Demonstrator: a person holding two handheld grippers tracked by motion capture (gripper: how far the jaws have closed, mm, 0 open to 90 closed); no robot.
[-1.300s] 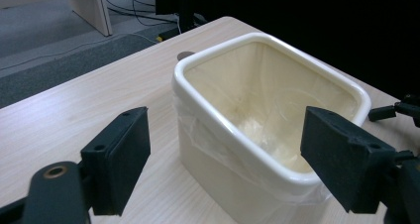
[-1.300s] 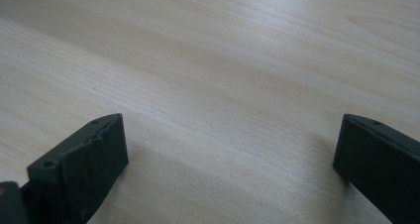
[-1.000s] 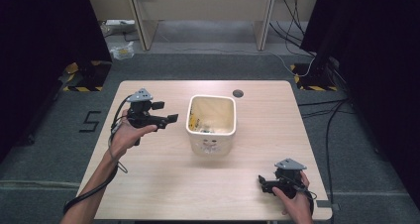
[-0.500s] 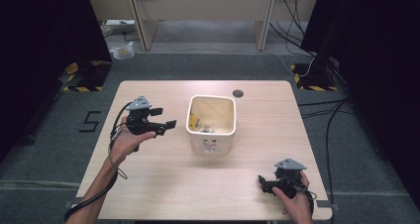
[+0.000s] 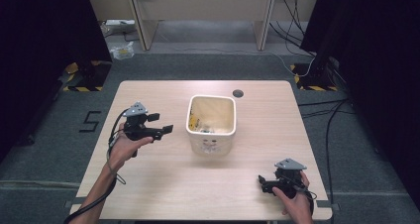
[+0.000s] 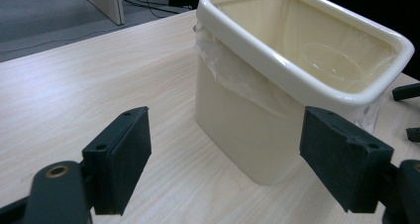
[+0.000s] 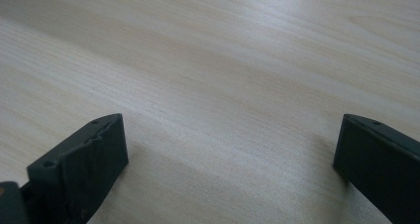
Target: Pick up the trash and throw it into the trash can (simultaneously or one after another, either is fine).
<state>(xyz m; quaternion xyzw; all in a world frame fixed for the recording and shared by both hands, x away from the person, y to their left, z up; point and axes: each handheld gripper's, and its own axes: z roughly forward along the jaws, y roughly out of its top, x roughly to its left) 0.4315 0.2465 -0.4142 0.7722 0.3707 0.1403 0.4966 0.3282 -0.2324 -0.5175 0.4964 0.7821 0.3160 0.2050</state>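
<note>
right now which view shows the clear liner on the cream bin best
The left gripper view: the clear liner is folded out under the cream bin rim, close up. The high view shows the bin small, with the liner hard to make out. The right gripper view shows bare table.

I'm looking down on a pale wooden table (image 5: 163,184) with a round dark grommet hole (image 5: 237,93) near its far edge. A cream bin (image 5: 211,124) stands on the middle, lined with clear plastic, holding what might be a few scraps
</note>
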